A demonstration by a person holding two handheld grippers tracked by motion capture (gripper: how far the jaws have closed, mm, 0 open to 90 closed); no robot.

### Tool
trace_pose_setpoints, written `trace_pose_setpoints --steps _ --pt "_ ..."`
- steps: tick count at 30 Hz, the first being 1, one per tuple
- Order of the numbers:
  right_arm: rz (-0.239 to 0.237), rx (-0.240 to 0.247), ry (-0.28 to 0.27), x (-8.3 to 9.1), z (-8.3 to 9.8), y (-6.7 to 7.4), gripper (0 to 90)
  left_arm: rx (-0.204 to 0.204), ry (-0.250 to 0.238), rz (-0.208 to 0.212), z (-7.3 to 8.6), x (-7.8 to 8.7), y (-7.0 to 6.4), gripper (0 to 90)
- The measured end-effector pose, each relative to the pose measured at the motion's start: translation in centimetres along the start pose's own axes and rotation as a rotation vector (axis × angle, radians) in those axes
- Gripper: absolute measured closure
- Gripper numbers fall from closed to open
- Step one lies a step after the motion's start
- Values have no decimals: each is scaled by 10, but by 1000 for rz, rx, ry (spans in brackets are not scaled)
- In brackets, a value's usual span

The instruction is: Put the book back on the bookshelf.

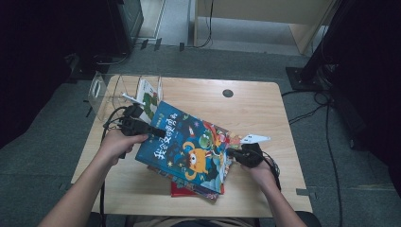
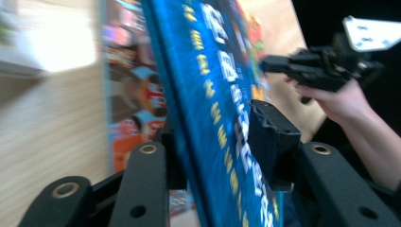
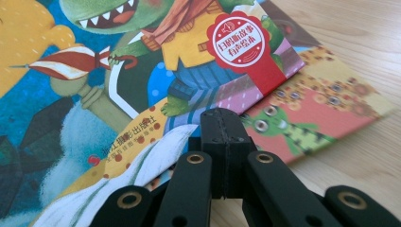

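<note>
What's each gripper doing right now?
Left gripper: closed on the blue book, spine edge between its pads.
Right gripper: shut, empty, at the book's corner.

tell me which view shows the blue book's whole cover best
The high view: the blue book shows whole, tilted over the stack. The left gripper view has only its edge between the jaws; the right gripper view only a close-up corner.

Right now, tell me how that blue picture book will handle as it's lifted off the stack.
The blue picture book probably stays stiff: its cover looks flat though the left gripper holds it by one edge. Its glossy cover may slip between the jaws. It could swing, being broad and held off-centre.
</note>
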State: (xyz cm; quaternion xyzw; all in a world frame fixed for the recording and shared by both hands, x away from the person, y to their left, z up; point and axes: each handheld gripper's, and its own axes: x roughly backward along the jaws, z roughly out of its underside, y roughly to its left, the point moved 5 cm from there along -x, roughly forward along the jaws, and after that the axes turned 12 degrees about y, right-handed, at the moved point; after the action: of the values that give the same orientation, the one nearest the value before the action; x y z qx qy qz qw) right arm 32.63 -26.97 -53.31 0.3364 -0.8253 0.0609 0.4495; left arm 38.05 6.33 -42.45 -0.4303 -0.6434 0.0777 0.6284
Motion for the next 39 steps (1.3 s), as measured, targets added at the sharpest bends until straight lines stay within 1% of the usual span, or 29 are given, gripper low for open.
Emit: trace_pose_setpoints --steps 1,3,4,5,7,8,9,11,12,13,14,15,16,17,19,20,22,24,25,27,28,30,32,33,35,36,39 --pt "1 9 -1 -1 -1 2 900 -12 13 1 -3 -2 -6 627" --pt "11 35 -4 -2 -2 4 900 -15 2 22 -5 1 -9 660" --pt "9 35 -5 -3 -2 4 900 -15 2 22 -5 1 -9 662" --pt "6 35 -6 -3 -2 4 895 -8 17 9 -6 3 -12 668" --pt "4 42 -9 -3 -2 4 887 6 31 18 -7 5 -13 674" --pt "4 48 -10 -3 -2 4 883 6 31 18 -7 5 -13 683" --pt "6 50 -12 -3 -3 3 871 16 46 34 -8 7 -16 692" --pt "10 56 -10 -3 -3 4 861 24 61 50 -10 9 -19 710" --pt "10 56 -10 -3 -3 4 861 24 61 50 -10 9 -19 719" --pt "14 65 -11 -3 -3 4 847 24 69 65 -11 11 -21 731" --pt "14 65 -11 -3 -3 4 847 25 78 74 -12 12 -22 731" --pt "17 68 -14 -4 -3 4 829 25 84 79 -13 13 -24 743" --pt "17 70 -14 -4 -4 4 824 24 102 89 -15 16 -27 749" --pt "17 70 -14 -4 -4 4 824 24 102 89 -15 16 -27 754" --pt "11 85 -18 -4 -4 4 779 3 104 89 -20 21 -31 760" --pt "6 88 -19 -5 -4 6 760 7 105 90 -22 24 -32 764" --pt "2 112 -25 -6 -5 8 737 20 105 83 -25 30 -32 773" --pt "-4 131 -31 -8 -5 10 690 35 120 74 -28 35 -32 783" --pt "-9 136 -33 -9 -6 12 673 35 120 74 -28 35 -32 788" --pt "-18 146 -35 -10 -6 14 626 59 143 71 -32 40 -34 795" --pt "-19 151 -38 -10 -6 14 613 60 150 65 -33 41 -34 797" --pt "-25 157 -38 -11 -7 15 578 77 161 73 -36 44 -35 805" --pt "-26 158 -39 -11 -7 16 570 77 162 76 -37 46 -36 804" --pt "-29 160 -39 -12 -7 16 559 73 166 87 -39 50 -37 801" --pt "-29 162 -39 -12 -7 16 557 78 168 90 -40 51 -38 809" --pt "-30 163 -39 -12 -7 17 555 93 179 96 -42 54 -37 815" --pt "-31 166 -35 -12 -7 17 543 95 188 87 -45 56 -39 816"
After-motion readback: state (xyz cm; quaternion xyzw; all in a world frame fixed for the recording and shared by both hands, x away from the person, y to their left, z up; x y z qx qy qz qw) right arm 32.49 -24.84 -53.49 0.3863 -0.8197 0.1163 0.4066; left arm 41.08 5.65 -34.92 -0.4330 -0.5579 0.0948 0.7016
